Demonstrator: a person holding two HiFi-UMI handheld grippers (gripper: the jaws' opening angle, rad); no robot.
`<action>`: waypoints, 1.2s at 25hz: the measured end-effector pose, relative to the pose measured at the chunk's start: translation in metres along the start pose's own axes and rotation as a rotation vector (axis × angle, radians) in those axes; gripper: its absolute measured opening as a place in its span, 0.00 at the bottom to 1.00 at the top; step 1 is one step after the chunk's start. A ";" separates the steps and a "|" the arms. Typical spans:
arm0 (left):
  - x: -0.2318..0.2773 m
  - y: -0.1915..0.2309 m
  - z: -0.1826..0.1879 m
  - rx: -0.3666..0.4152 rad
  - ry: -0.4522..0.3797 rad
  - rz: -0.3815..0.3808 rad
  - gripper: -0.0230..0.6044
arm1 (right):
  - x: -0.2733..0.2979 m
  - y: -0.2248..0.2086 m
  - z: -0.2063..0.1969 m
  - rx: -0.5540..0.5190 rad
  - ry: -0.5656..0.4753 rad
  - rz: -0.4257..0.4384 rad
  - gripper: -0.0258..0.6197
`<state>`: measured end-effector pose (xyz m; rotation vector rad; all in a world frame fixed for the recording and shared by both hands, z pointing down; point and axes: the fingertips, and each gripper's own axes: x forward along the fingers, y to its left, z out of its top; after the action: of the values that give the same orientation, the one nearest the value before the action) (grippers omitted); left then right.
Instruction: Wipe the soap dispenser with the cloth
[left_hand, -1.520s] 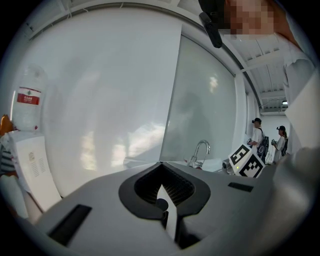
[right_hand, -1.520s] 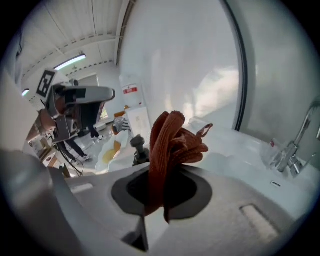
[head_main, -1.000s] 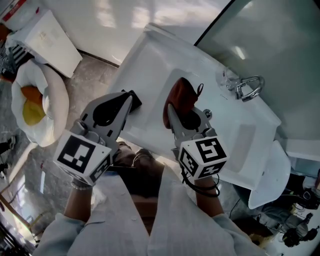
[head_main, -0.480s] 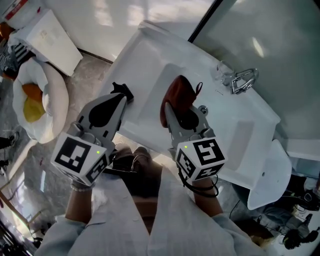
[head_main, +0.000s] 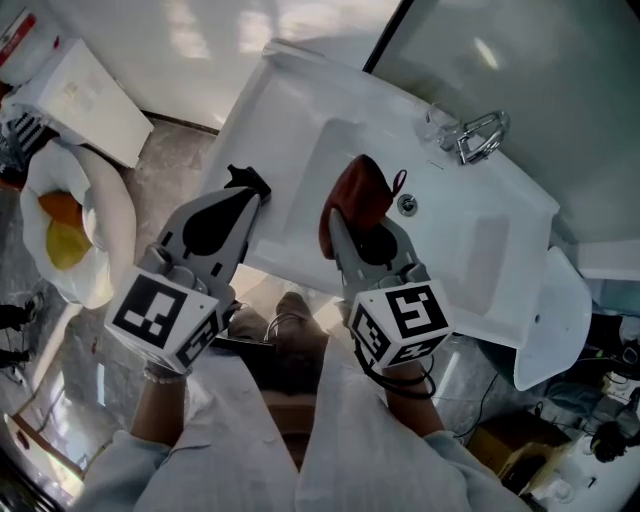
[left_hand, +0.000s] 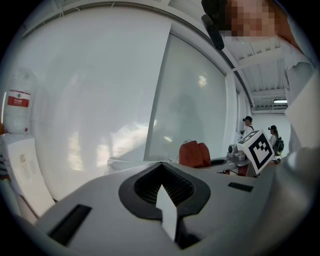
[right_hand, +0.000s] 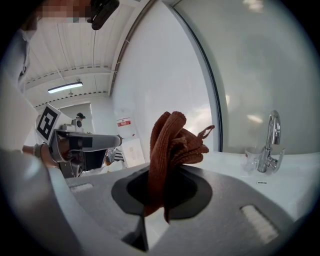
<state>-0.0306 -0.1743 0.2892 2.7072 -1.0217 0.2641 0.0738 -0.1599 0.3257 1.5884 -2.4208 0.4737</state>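
A rust-brown cloth (head_main: 360, 192) is bunched up over the white basin (head_main: 300, 130), and my right gripper (head_main: 345, 218) is shut on it. In the right gripper view the cloth (right_hand: 170, 137) stands up out of the closed jaws of that gripper (right_hand: 159, 172). My left gripper (head_main: 247, 185) hovers at the basin's left rim, shut with nothing in it; from its own camera the left gripper (left_hand: 161, 164) shows jaws meeting at the tip. A small clear container (head_main: 437, 126) stands beside the chrome tap (head_main: 478, 136) at the basin's back; in the right gripper view this container (right_hand: 252, 157) is apart from both grippers.
A mirror panel (head_main: 520, 60) rises behind the basin. On the grey floor to the left are a white bag (head_main: 95, 215) with yellow and orange contents and a white box (head_main: 80, 90). A white rounded lid (head_main: 555, 320) lies right of the basin.
Both grippers keep their grip states and the cloth stays held. The view has shifted a little, and the left gripper's tip now sits slightly nearer the basin's left rim.
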 end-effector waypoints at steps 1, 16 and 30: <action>-0.003 0.001 0.000 0.005 -0.001 -0.016 0.04 | 0.000 0.004 0.000 0.004 -0.004 -0.013 0.13; -0.065 0.027 -0.013 0.049 -0.004 -0.181 0.04 | -0.002 0.087 -0.008 0.026 -0.050 -0.162 0.13; -0.100 0.024 -0.026 0.053 -0.007 -0.307 0.04 | -0.017 0.140 -0.020 0.035 -0.058 -0.258 0.13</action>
<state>-0.1231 -0.1222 0.2924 2.8624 -0.5940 0.2277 -0.0480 -0.0864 0.3176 1.9192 -2.2132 0.4294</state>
